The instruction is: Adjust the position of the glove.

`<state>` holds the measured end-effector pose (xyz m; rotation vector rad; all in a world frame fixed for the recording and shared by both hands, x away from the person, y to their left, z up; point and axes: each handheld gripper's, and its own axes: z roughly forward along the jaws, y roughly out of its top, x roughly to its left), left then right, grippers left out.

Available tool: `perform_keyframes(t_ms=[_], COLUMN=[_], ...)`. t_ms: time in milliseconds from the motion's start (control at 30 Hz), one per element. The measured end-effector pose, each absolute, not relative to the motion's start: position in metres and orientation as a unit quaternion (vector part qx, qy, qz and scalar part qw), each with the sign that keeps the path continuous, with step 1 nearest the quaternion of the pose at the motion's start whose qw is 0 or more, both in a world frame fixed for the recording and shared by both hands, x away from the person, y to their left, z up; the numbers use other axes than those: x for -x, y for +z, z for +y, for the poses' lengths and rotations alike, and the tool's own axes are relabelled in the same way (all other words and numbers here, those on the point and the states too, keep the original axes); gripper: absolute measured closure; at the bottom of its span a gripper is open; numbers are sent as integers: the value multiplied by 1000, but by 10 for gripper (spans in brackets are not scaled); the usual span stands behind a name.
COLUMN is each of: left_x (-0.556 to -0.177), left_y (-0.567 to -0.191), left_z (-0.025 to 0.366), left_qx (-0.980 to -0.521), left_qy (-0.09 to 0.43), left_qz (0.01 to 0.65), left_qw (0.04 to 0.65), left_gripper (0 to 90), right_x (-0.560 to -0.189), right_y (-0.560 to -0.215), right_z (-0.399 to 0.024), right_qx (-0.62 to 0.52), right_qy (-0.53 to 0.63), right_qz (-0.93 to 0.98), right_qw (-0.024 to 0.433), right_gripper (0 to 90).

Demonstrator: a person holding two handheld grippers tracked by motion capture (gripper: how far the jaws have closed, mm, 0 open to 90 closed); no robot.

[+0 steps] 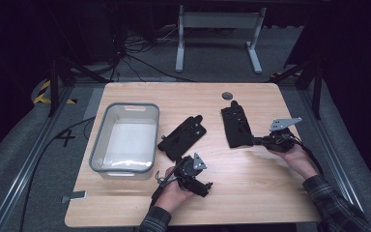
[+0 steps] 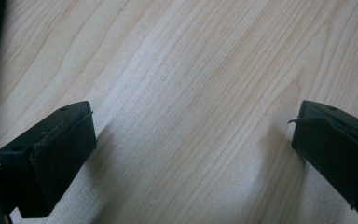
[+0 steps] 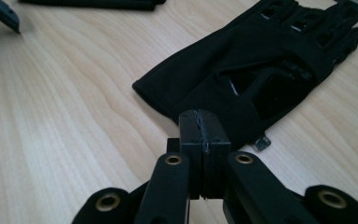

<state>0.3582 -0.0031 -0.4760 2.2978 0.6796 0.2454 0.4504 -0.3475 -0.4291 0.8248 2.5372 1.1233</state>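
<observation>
1. A grey bin (image 1: 124, 138) with a pale inside stands on the left part of the table (image 1: 241, 183). A small dark disc (image 1: 227, 95) lies near the far edge. Beyond the table, cables trail over the floor around a white frame.
2. Two black gloves lie mid-table. The left glove (image 1: 183, 136) lies slantwise just right of the bin, and nothing lies between the two gloves but bare wood.
3. The right glove (image 1: 236, 126) lies with its fingers towards the far edge and its cuff towards the near side. In the right gripper view (image 3: 242, 79) it shows open slots across the knuckles, a cut-out in the back and a small tab at the cuff.
4. The right gripper (image 1: 260, 141) lies low at the near right corner of that glove, its jaws pressed together at the cuff edge. In its own view (image 3: 200, 126) the pads meet flat against each other; whether they pinch any cloth I cannot tell.
5. The left gripper (image 1: 186, 170) sits just near of the left glove, close to the bin's near right corner. Its jaws stand wide apart over bare wood (image 2: 193, 140), with nothing between them.
</observation>
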Motion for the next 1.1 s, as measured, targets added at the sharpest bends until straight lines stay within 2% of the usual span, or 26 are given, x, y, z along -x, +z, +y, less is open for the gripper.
perform_keyframes(t_ms=[467, 1100], left_x=[-358, -358], left_y=[-476, -476], left_z=[-2, 0], left_qx=[-890, -892], left_qy=[97, 93], left_qz=[267, 258], left_qw=[358, 358], left_gripper=[1, 1], right_x=[-475, -456], right_y=[-449, -450], right_z=[-335, -351], right_qx=[-290, -289], right_qy=[353, 343], right_qz=[882, 888], right_qw=[118, 104], right_gripper=[900, 900])
